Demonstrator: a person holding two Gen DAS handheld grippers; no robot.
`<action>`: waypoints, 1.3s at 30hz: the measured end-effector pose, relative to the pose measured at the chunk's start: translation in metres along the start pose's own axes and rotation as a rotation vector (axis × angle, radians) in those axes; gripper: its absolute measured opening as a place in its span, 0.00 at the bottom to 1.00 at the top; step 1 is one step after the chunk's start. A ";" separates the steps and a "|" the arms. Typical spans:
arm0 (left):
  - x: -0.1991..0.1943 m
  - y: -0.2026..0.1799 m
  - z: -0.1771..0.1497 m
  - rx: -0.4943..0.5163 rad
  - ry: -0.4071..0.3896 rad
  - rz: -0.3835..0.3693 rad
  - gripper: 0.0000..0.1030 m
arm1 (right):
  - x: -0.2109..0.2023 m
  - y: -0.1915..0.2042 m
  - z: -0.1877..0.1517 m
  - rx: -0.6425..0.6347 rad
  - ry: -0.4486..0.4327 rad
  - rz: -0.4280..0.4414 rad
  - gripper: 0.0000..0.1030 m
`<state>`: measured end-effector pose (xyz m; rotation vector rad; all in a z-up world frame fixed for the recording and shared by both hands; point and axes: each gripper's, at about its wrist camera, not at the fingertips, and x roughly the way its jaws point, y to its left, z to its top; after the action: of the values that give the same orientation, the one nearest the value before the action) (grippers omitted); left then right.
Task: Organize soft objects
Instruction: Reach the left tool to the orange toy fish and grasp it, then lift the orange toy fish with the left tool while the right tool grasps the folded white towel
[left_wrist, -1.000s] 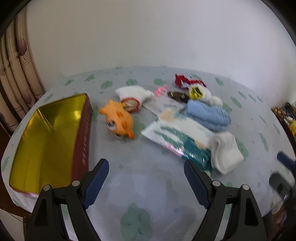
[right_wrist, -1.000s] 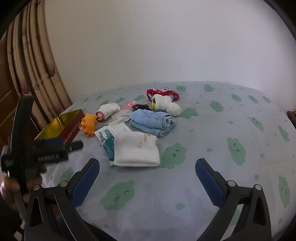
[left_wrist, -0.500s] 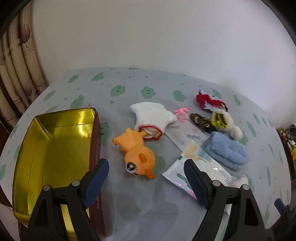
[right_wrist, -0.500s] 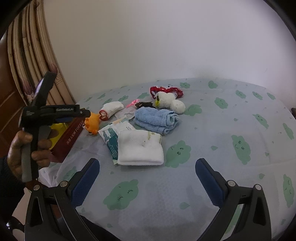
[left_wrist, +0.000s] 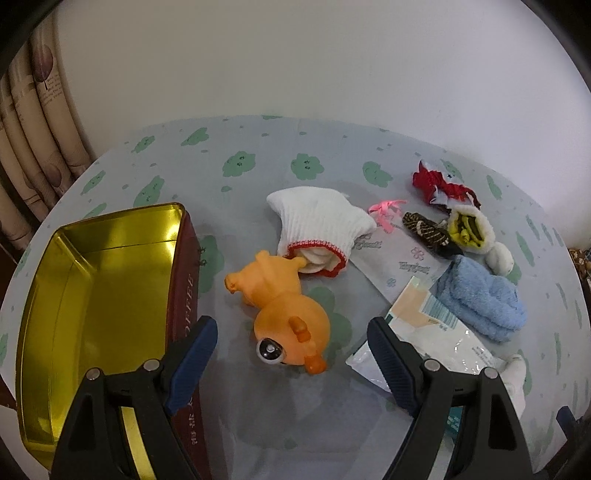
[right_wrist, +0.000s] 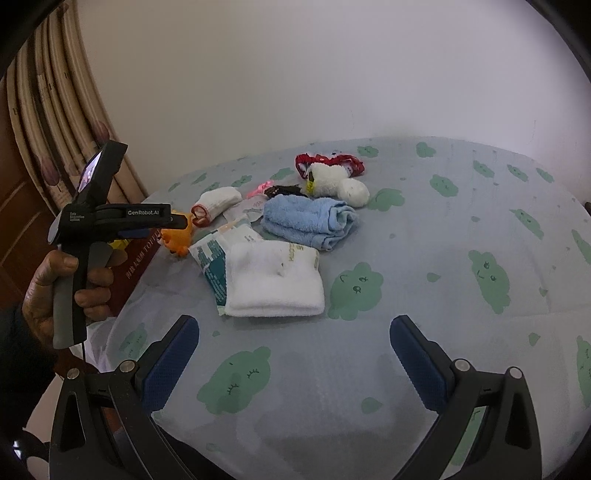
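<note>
A round table (left_wrist: 258, 155) under a pale cloth printed with green clouds carried an open gold-lined tin (left_wrist: 96, 280), an orange toy (left_wrist: 284, 314), a white sock (left_wrist: 321, 221), plastic packets (left_wrist: 436, 332) and a blue towel (left_wrist: 480, 306).

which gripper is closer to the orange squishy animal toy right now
Left. The left gripper is open right over the orange squishy animal toy, its fingers either side of the toy's head. The right gripper is open too, well back, with the folded white towel between it and the toy.

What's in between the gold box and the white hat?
In the left wrist view, only the orange toy lies between the box and hat, touching the hat's rim.
</note>
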<state>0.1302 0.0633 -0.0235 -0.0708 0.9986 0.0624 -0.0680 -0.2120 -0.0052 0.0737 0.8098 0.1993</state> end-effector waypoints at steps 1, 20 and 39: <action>0.002 0.000 0.000 -0.002 0.004 0.000 0.83 | 0.001 0.000 0.000 -0.001 0.004 -0.002 1.00; 0.015 0.005 -0.004 0.030 0.000 -0.047 0.42 | 0.035 0.001 0.016 -0.063 0.101 -0.026 1.00; -0.058 -0.015 -0.006 0.102 -0.159 -0.102 0.42 | 0.090 0.015 0.038 -0.198 0.245 0.042 1.00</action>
<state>0.0954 0.0464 0.0230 -0.0227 0.8368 -0.0756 0.0174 -0.1781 -0.0411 -0.1223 1.0289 0.3311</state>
